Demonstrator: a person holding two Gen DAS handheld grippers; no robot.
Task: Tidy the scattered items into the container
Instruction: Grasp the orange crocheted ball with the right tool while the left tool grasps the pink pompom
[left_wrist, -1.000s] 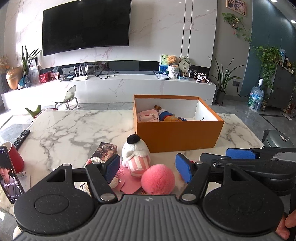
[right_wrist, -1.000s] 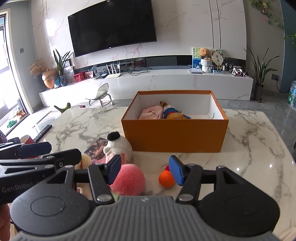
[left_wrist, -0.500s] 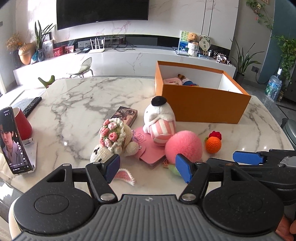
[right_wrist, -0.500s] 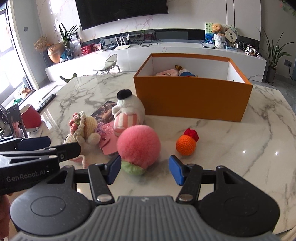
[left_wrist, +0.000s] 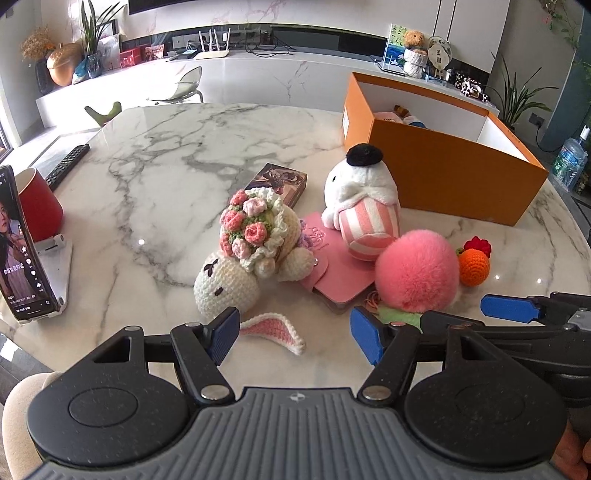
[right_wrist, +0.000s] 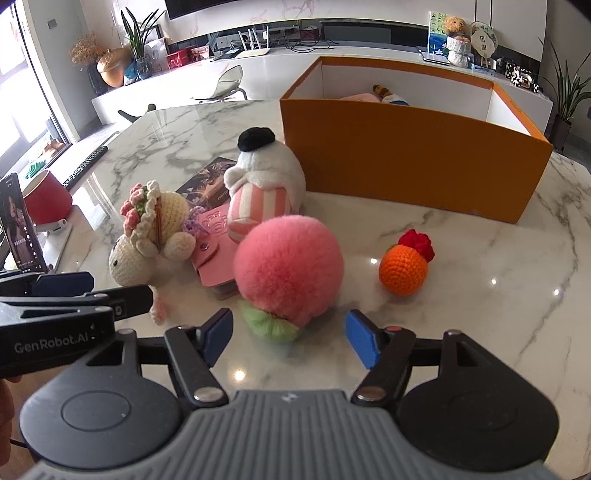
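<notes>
**A:** What is on the table, and where is the container?

**B:** An open orange box (right_wrist: 406, 162) stands toward the far right corner of a marble table (left_wrist: 147, 192); a couple of soft toys already lie inside against its back wall. In front of it, near the front edge, the loose items cluster: a fluffy pink peach (right_wrist: 290, 258) with a green leaf base, a white plush with striped pink trousers (right_wrist: 264, 188) just behind and touching it, a pink card wallet (left_wrist: 338, 269) partly under both, a crocheted rabbit holding a flower bouquet (left_wrist: 251, 251), and a small crocheted orange (right_wrist: 402, 271) apart to the right.

**A:** And the tools?

**B:** Both are wide and hold nothing. The right gripper (right_wrist: 290, 338) hovers low, its blue pads either side of the peach's near face, which suggests the peach is the next pick. The left gripper (left_wrist: 293, 336) sits just above the rabbit's ear at the front edge, likely lined up on the rabbit.

**A:** Any risk?

**B:** The peach leans on its neighbours, so lifting it may nudge them.
</notes>
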